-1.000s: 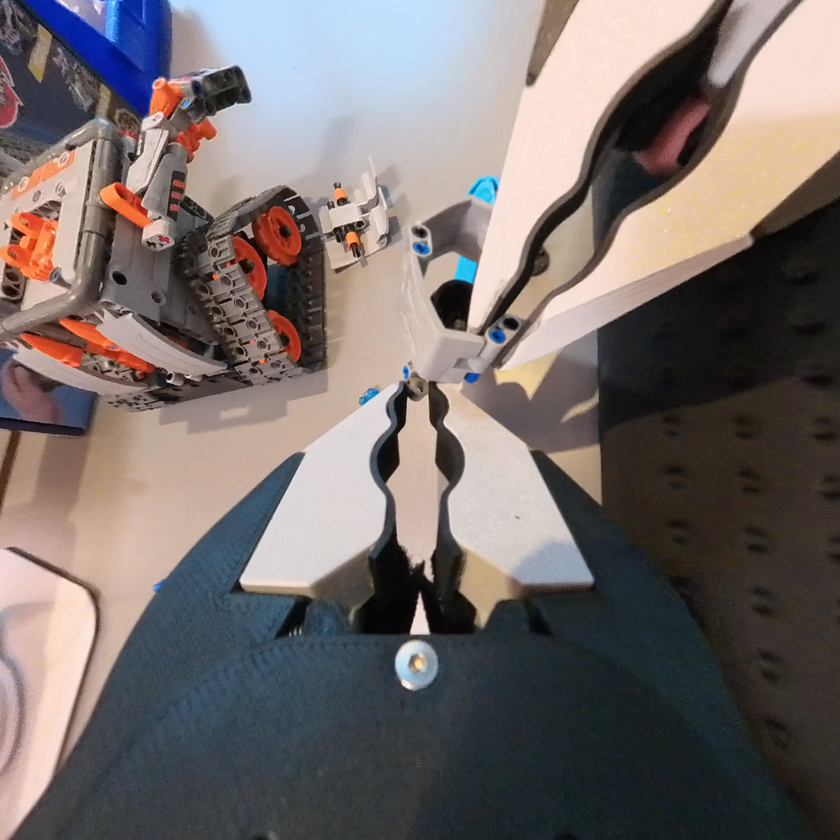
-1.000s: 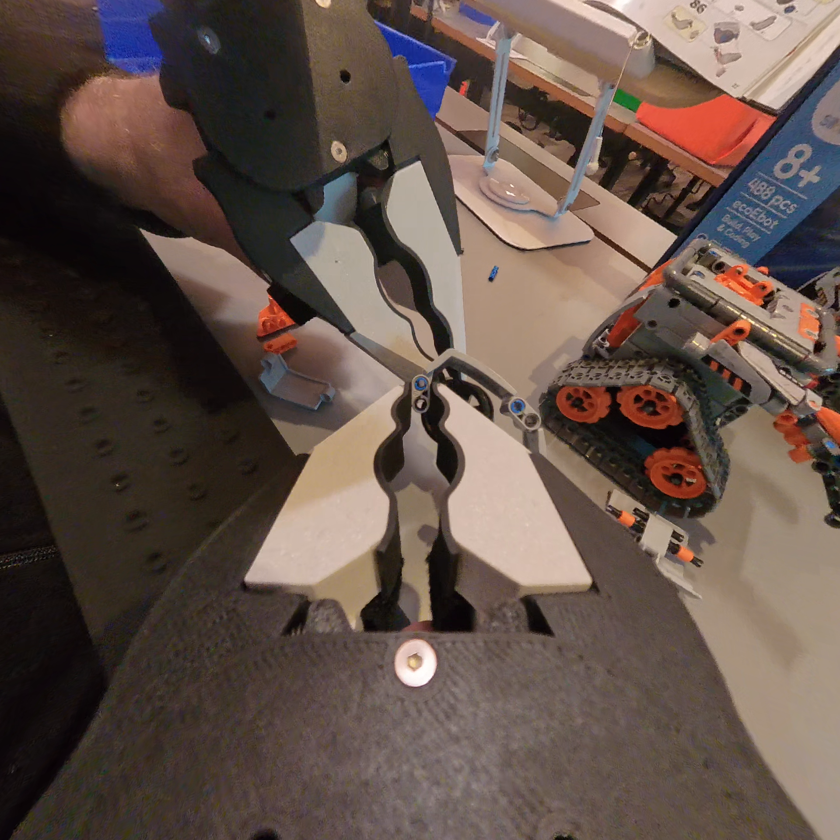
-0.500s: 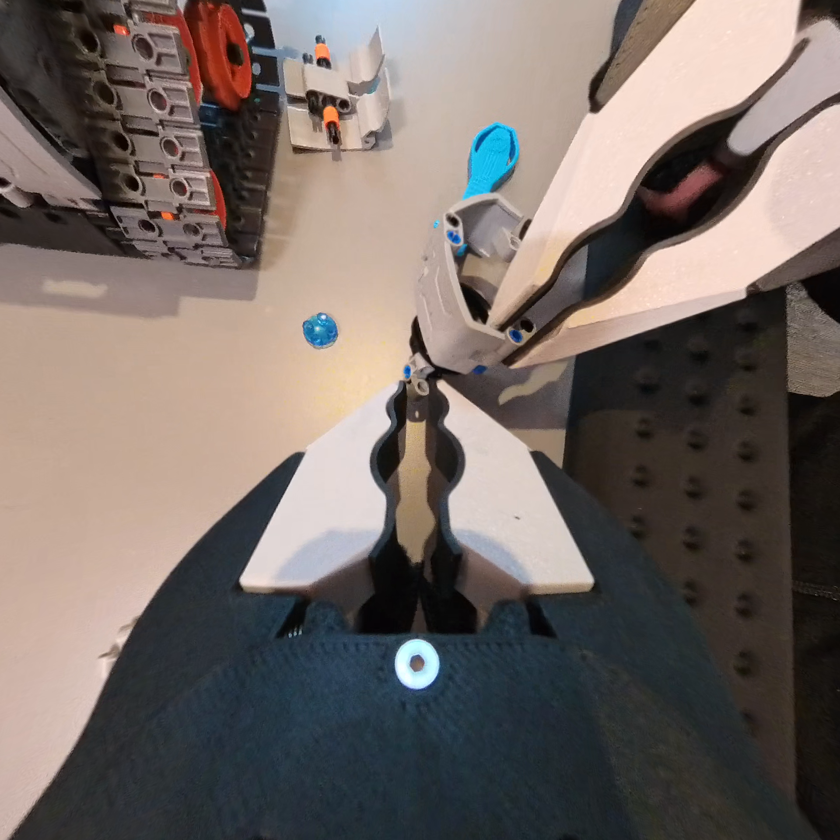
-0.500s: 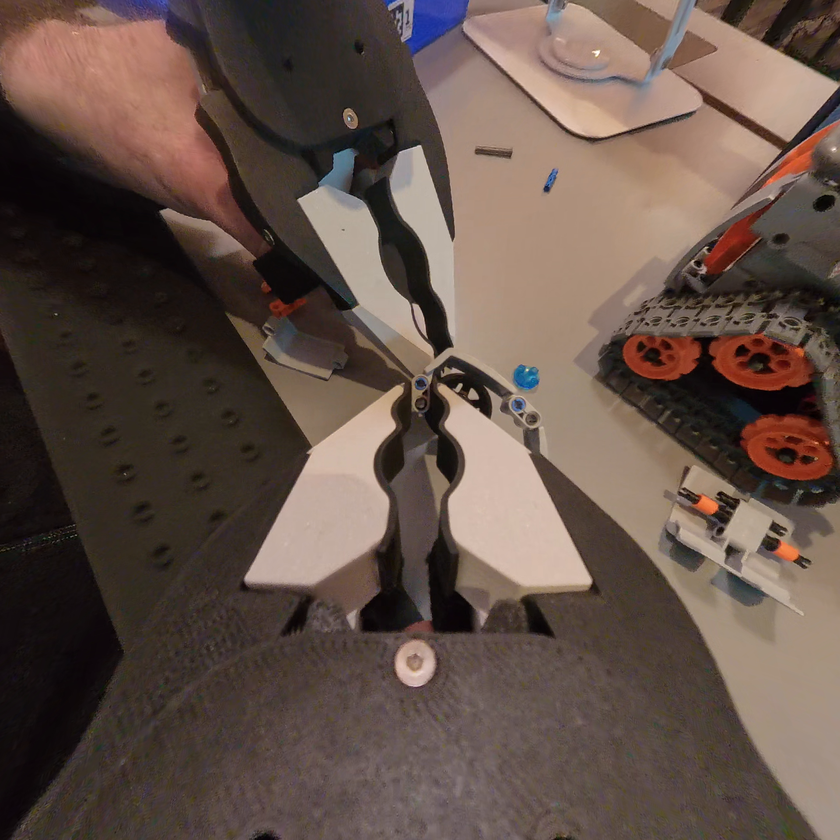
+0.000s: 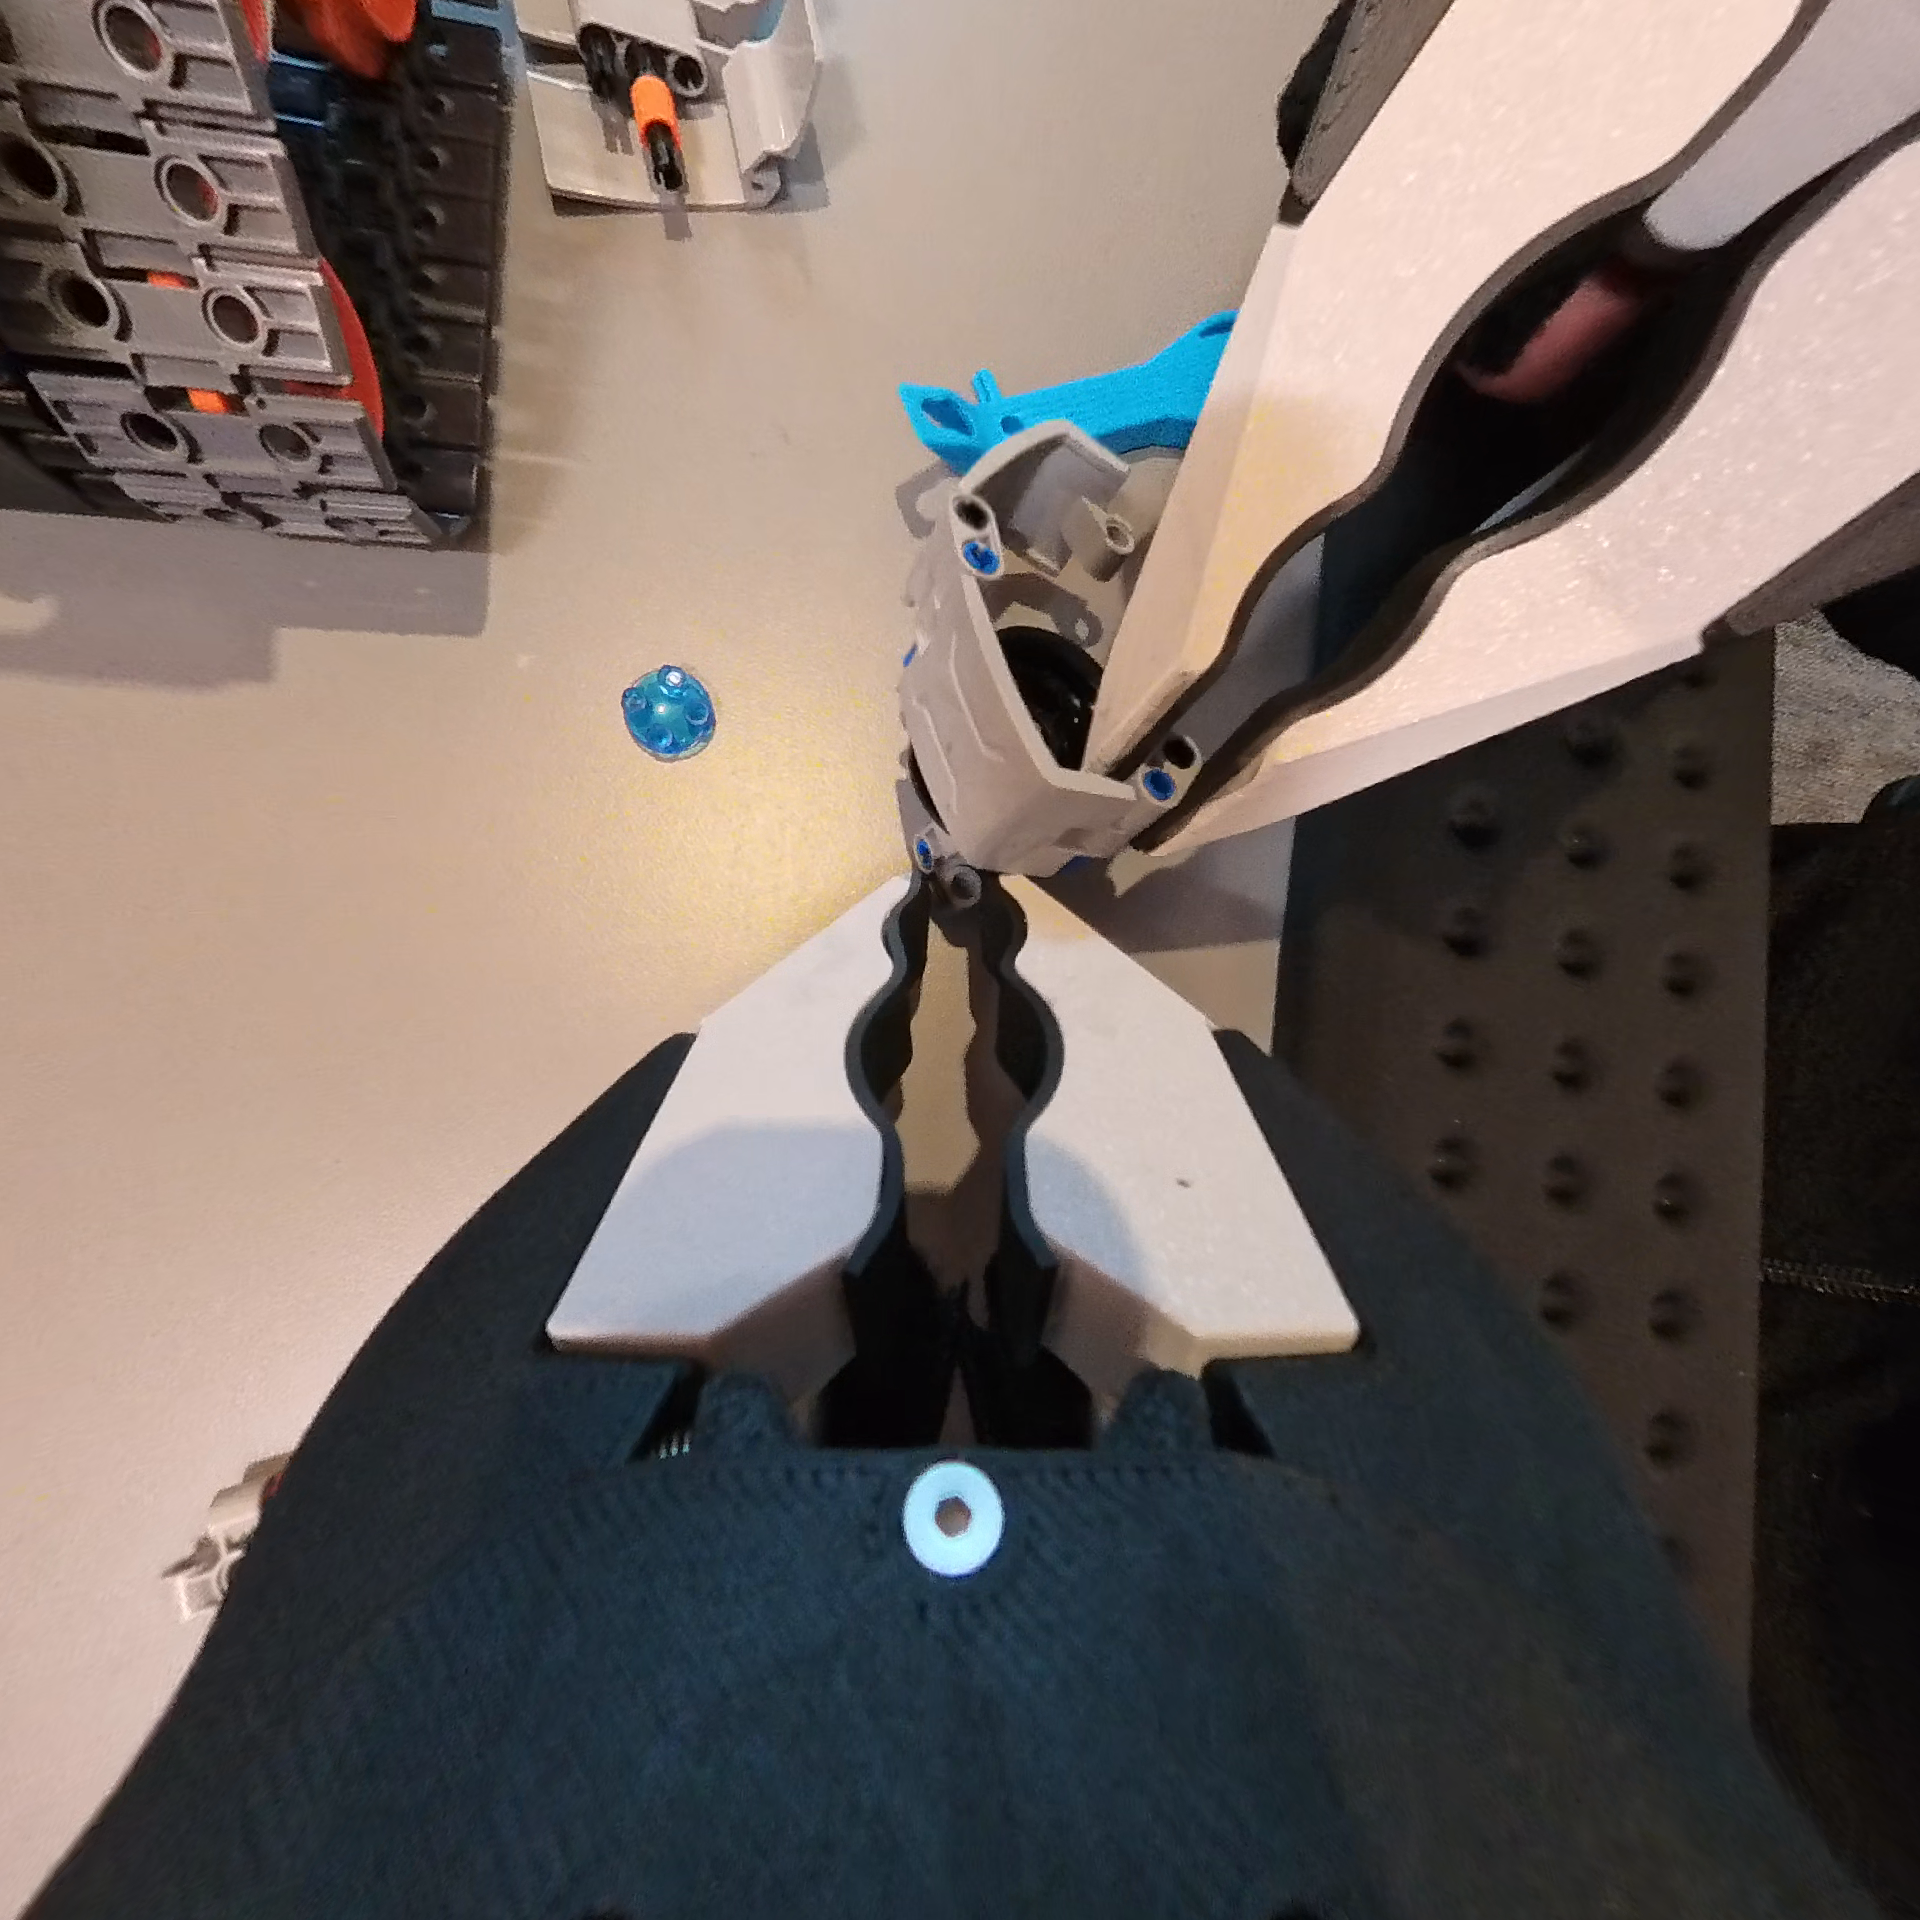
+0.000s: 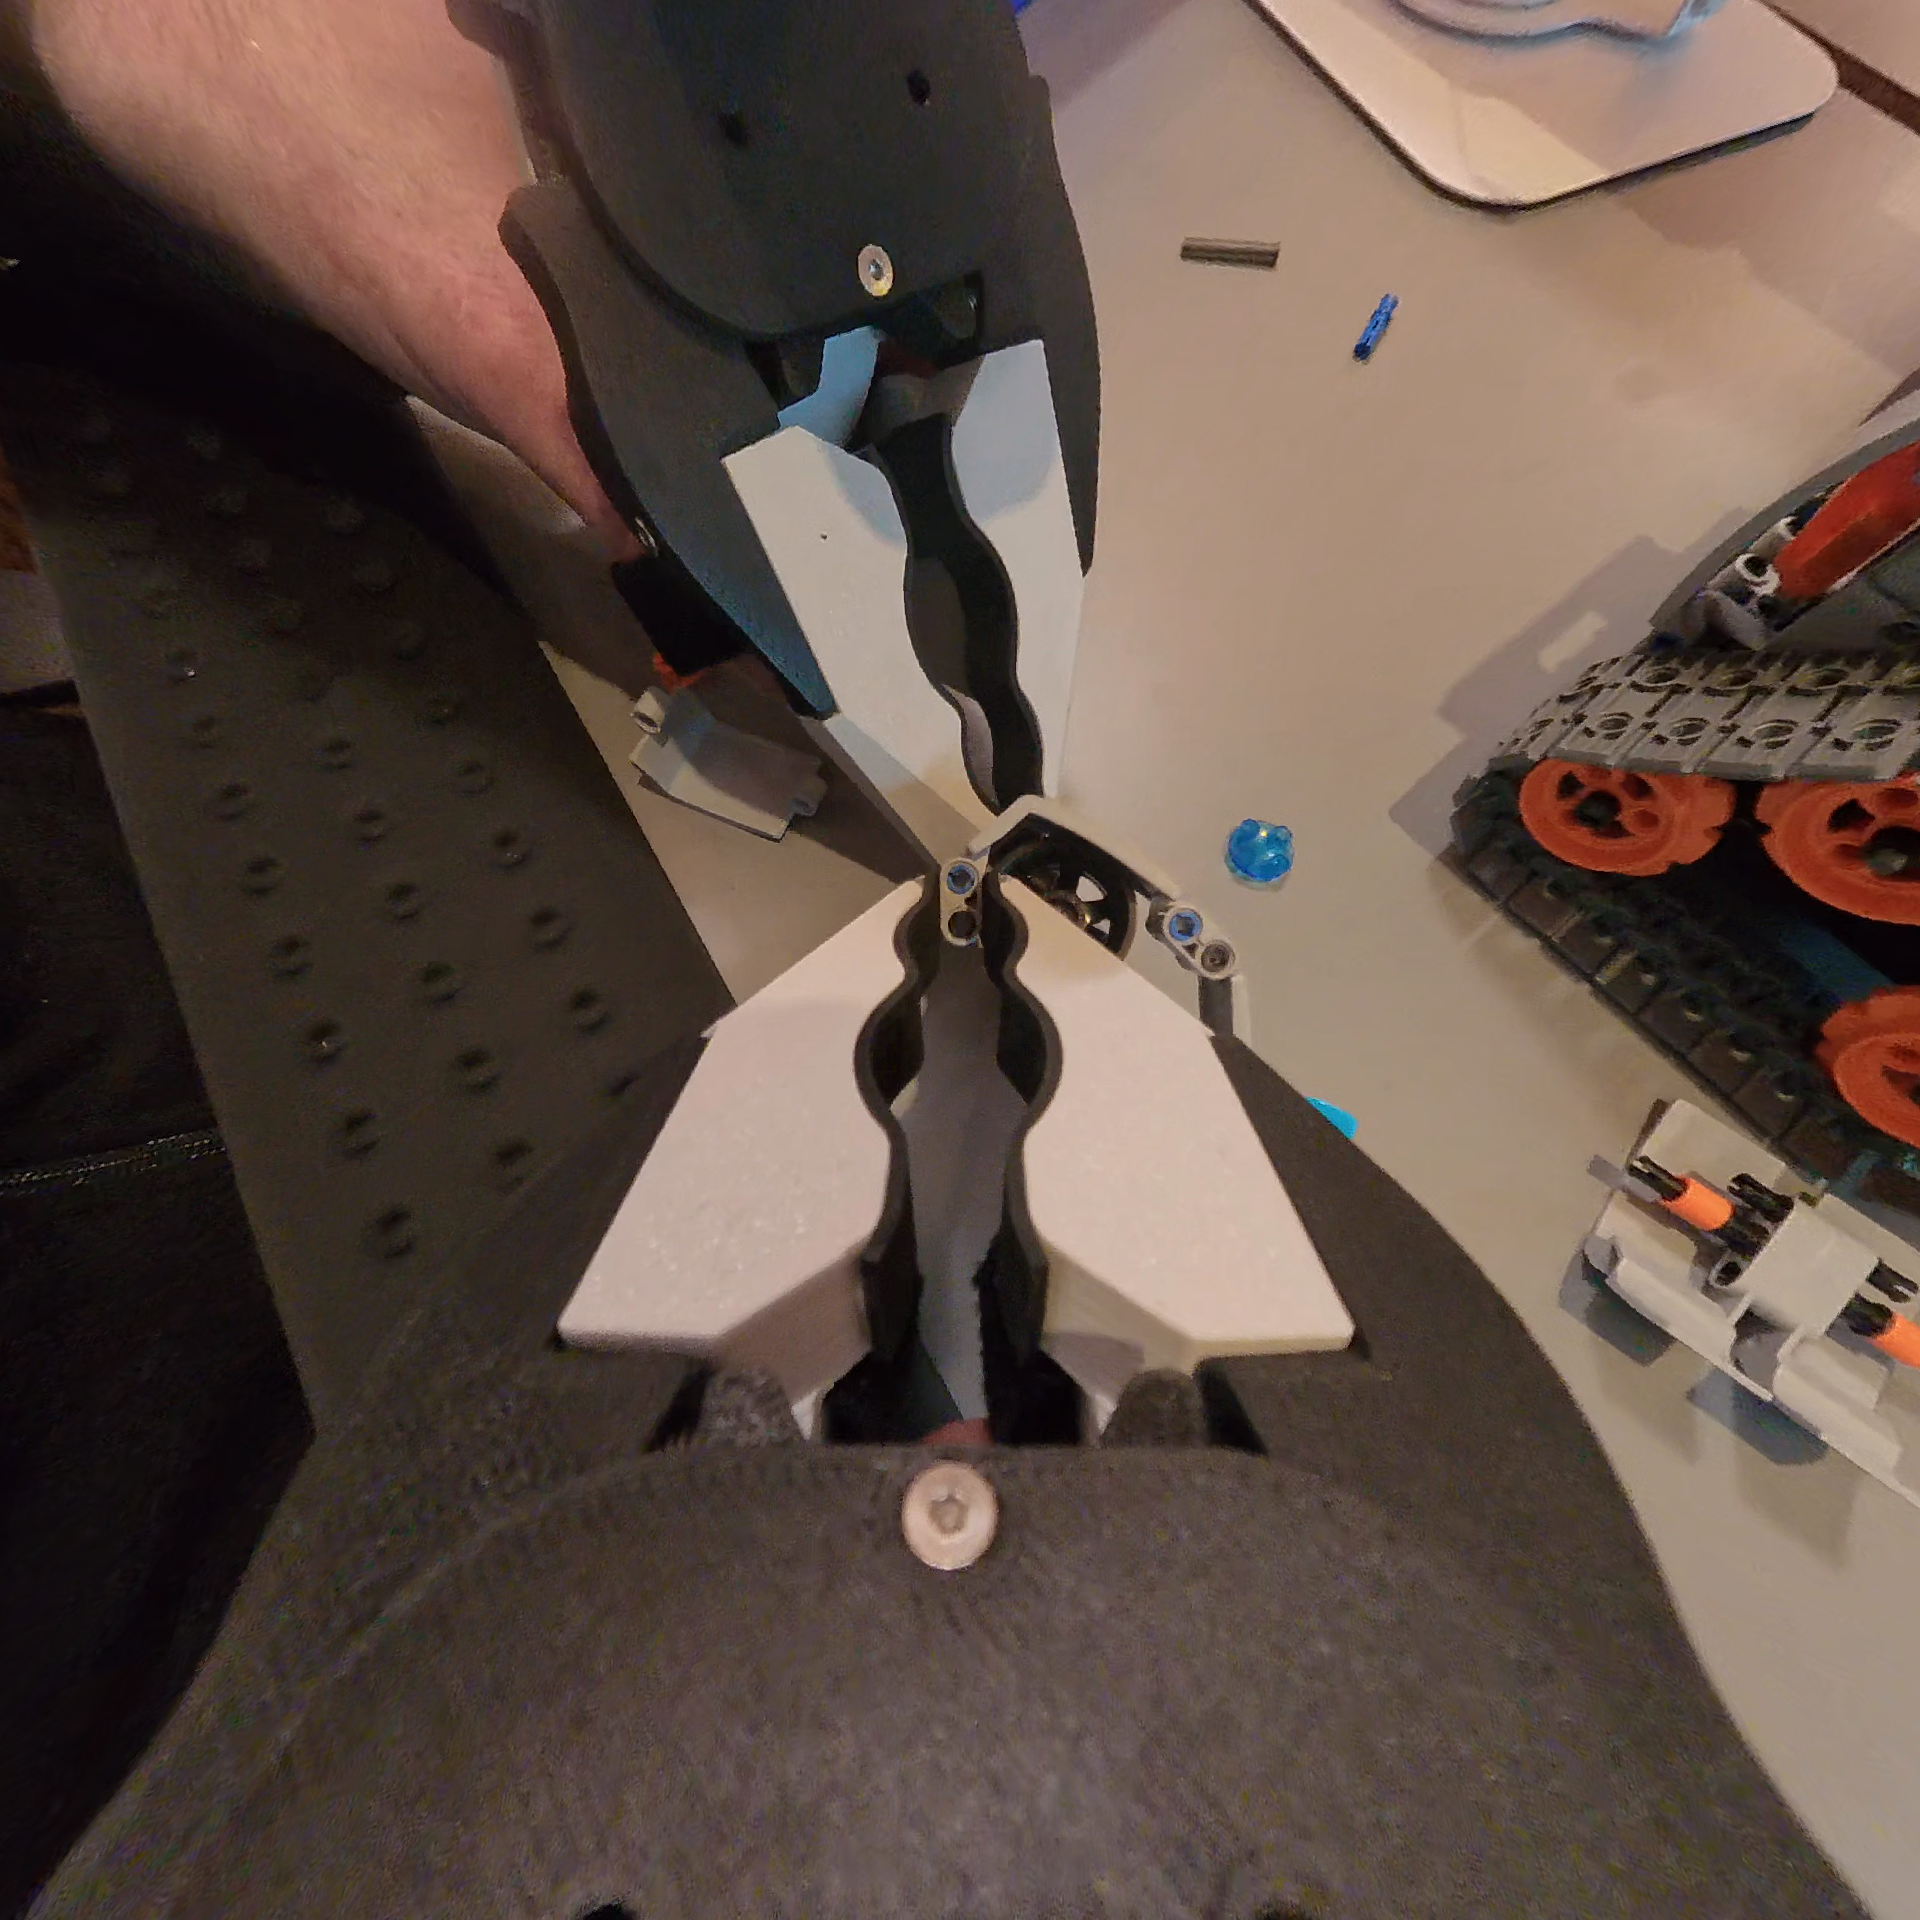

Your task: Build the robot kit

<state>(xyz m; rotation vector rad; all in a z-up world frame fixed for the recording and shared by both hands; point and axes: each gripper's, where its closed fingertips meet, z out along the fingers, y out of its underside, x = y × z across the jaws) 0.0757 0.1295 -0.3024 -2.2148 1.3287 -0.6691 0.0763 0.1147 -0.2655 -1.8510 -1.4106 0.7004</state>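
Note:
A small grey brick assembly (image 5: 977, 686) with a curved panel, blue pins and a black wheel (image 6: 1081, 894) is held between both grippers just above the table. My left gripper (image 5: 956, 888) is shut on a small grey connector at the assembly's near end. In the right wrist view it comes down from the top (image 6: 1013, 800). My right gripper (image 6: 961, 904) is shut on a grey beam end of the assembly. In the left wrist view it enters from the upper right (image 5: 1153, 774). A hand (image 6: 343, 208) holds the left gripper.
A tracked grey and orange brick vehicle (image 5: 239, 270) (image 6: 1714, 831) stands nearby. A blue round stud (image 5: 668, 719) (image 6: 1258, 852), a grey piece with orange pins (image 5: 675, 104) (image 6: 1756, 1268), a blue tool (image 5: 1060, 410), a grey panel (image 6: 727, 764) and a black dotted mat (image 6: 364, 831) lie around. Left and right tips are no more than a few centimetres apart. The blue round stud (image 5: 668, 719) lies around 5 cm away from my left fingertips. The right camera catches it too, in the right wrist view (image 6: 1255, 838).
Both grippers, still shut on the assembly, have come down closer to the table. The vehicle has slid toward the frame edges and the blue stud has come into view.

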